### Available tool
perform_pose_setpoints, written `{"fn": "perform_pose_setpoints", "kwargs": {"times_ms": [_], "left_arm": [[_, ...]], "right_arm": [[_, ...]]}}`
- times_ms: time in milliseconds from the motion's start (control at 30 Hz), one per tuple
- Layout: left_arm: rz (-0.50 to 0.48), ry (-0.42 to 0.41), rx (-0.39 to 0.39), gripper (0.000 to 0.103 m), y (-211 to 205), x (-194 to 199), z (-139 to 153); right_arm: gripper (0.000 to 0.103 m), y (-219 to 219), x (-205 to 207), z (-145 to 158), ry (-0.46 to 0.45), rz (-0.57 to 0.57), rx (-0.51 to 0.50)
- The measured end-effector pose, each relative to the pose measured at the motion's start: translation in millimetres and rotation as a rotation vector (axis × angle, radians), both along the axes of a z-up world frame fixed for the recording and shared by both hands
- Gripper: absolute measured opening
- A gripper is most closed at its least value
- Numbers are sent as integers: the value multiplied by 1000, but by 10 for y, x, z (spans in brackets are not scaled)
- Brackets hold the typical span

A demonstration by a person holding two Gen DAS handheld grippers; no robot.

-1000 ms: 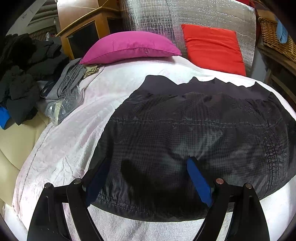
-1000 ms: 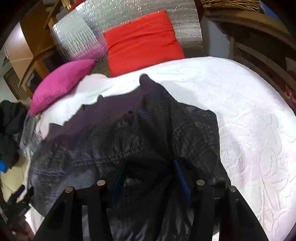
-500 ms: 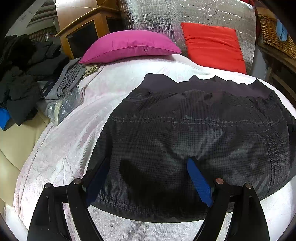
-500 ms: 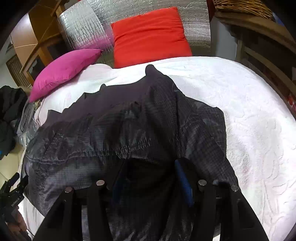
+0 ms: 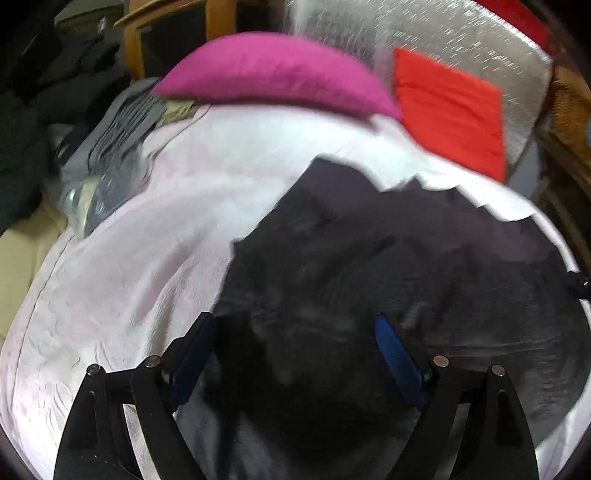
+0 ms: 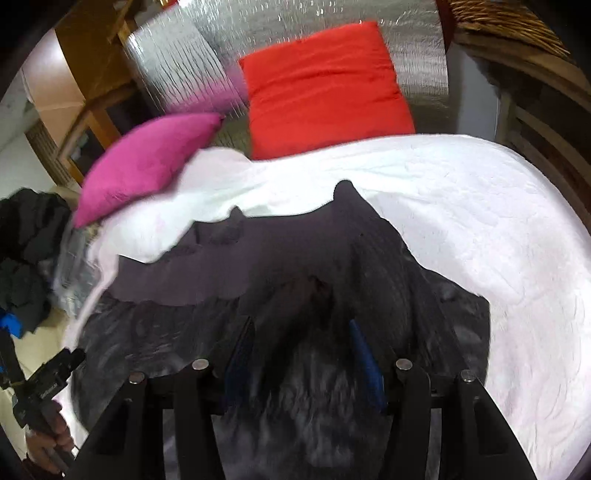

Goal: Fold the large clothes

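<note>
A dark quilted jacket (image 5: pixel 406 258) lies spread on a bed with a white cover (image 5: pixel 147 258). In the left wrist view my left gripper (image 5: pixel 295 343) has the jacket's near edge bunched between its blue pads. Its jaws stand wide and are opening a little, and fabric still fills the gap. In the right wrist view my right gripper (image 6: pixel 299 347) is shut on a raised fold of the same jacket (image 6: pixel 295 251), near its right side. The jacket's far edge (image 6: pixel 343 192) rests flat on the cover. Both views are blurred.
A pink pillow (image 5: pixel 277 70) and a red cushion (image 5: pixel 450 110) lean on a silver foil panel (image 5: pixel 424 33) at the head of the bed. Dark clothes (image 5: pixel 37 129) are piled left of the bed. A hand (image 6: pixel 55 435) holds the other gripper at lower left.
Both grippers have moved forward towards the pillows, carrying the jacket's near edge with them. The jacket now bunches up and lies shorter on the cover.
</note>
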State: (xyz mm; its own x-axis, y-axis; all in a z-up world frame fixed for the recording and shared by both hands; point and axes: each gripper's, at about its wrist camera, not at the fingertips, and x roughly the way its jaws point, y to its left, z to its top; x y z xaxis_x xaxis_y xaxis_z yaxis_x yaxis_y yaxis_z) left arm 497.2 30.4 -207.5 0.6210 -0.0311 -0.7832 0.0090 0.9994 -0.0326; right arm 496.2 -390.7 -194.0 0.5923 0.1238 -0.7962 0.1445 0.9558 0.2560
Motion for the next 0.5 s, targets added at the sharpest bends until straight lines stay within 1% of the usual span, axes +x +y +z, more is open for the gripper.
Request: {"fn": "perform_pose_setpoints", "kwargs": {"times_ms": [33,100,167,200,333,400,433,500], "left_arm": [[9,-1,18,90,33,14,-56],[16,8,-8,91,98,43,-127],[42,16,-26,95,167,81,-202],[44,19,-24,95,175,88,-223],[42,6,42,95,93,72,-214],[50,4,58,95,88,11,-166],[55,2,61,95,87,-17,-129],[62,-13,79,95,92,-67,-46]], "right_arm": [[57,-27,36,-44,13,-10,3],[55,-135,110,-183,56,-50,-10],[55,-241,163,-314,76,-64,3],[51,-261,165,-332,76,-67,2],[51,-230,123,-321,69,-66,-41],[51,-219,54,-270,70,-70,-55],[51,-198,69,-259,66,-69,-51],[52,-236,-149,-140,26,-79,-10]]}}
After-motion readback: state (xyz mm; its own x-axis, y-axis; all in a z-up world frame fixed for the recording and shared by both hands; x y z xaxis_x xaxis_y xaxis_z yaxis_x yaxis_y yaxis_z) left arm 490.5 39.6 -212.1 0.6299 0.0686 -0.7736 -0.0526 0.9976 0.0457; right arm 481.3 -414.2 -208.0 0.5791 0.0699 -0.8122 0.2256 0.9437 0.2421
